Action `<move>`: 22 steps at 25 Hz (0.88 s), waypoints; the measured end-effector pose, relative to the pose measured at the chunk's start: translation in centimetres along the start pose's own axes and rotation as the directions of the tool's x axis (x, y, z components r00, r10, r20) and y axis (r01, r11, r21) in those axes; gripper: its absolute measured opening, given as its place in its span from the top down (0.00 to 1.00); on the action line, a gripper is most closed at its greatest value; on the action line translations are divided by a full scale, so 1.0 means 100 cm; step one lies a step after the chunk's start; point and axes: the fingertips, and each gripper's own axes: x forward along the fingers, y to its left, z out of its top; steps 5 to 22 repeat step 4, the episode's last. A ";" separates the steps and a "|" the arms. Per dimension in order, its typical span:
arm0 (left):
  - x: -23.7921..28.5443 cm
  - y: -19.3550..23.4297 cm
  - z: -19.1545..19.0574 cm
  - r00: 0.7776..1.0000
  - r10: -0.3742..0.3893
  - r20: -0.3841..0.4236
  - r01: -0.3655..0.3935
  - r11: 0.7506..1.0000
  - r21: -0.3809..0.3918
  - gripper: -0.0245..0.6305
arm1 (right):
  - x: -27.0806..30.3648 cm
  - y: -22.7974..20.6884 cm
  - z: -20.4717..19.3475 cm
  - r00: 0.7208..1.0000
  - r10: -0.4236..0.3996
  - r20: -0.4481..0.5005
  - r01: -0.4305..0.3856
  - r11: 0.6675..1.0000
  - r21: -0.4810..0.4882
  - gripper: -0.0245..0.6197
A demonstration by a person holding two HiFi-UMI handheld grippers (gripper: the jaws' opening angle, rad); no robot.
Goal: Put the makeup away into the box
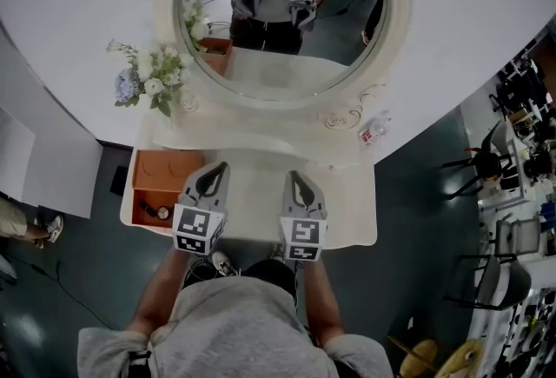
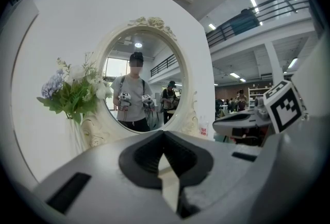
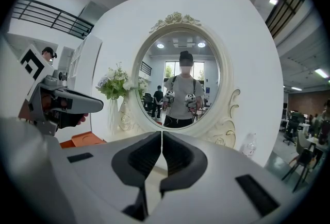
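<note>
Bench (image 1: 347,215): mirror (image 1: 278,11) behind at 12 o'clock; flowers (image 1: 148,81) at 10; bottle (image 1: 375,129) at 2; box (image 1: 165,172) at 9, small items (image 1: 158,211) inside.

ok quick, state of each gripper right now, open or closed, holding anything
grey left gripper: closed, jaws together, nothing between them
grey right gripper: closed, jaws together, nothing between them

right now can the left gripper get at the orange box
Probably yes: the orange box sits just left of the left gripper with nothing between them. Its jaws are shut and empty, so they would need opening to grasp anything.
</note>
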 end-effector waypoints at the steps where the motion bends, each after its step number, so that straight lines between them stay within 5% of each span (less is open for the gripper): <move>1: 0.000 0.000 0.000 1.000 0.001 -0.001 -0.001 1.000 0.000 0.96 | 0.000 0.000 0.000 1.000 0.000 0.000 0.000 1.000 0.000 0.93; 22: 0.000 -0.001 0.001 1.000 0.000 0.000 0.000 1.000 0.001 0.96 | -0.001 -0.001 -0.001 1.000 -0.001 0.001 0.001 1.000 0.004 0.93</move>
